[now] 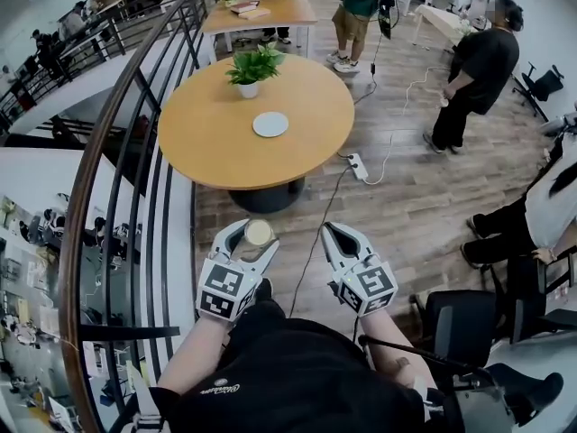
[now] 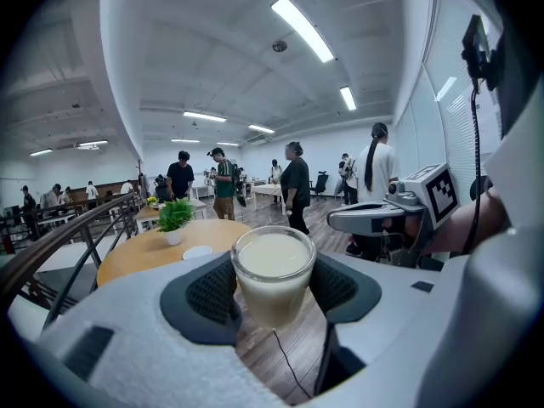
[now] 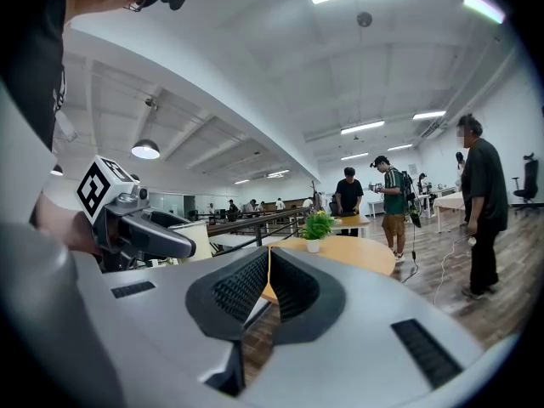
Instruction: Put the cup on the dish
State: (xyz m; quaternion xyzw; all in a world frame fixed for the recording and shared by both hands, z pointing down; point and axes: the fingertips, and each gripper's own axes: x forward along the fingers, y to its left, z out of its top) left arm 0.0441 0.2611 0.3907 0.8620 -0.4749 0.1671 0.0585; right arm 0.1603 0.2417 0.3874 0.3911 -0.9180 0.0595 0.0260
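While the cup (image 1: pixel 258 233) is in hand, nothing has been placed yet: roughly the pick is done, carry and place are left.

Status:
- left gripper (image 1: pixel 252 238): fingers (image 2: pixel 208 291) spread wide, pinching the cup from both sides. Pads press on the glass wall in the left gripper view. Cup is upright and nearly full of a pale milky liquid.
- right gripper (image 1: pixel 339 234): fingers (image 3: pixel 238 287) pressed together, nothing between them. Idle, held beside the left one at about the same height.
- cup location: in the air in front of the person's body, over the wooden floor (image 1: pixel 406 197), well apart from the table (image 1: pixel 216 152).
- dish (image 1: pixel 270 124): small white one, bare, lying near the middle of the round table, just in front of the potted plant (image 1: pixel 252 66). Visible from the left gripper view too, past the cup rim.

Left to do, my read:
1. walk or reach forward to close the gap to the table
2. bring the cup over the dish, keep it level
3. set it down centred, then let the fingers go

Risks:
- liquid level is high, so any tilt or jerk on the way likely spills
- a cable (image 1: pixel 329 206) and a power strip (image 1: pixel 358 165) lie on the floor between person and table, a trip hazard on the approach
- the plant sits close behind the dish, so approach from the near side
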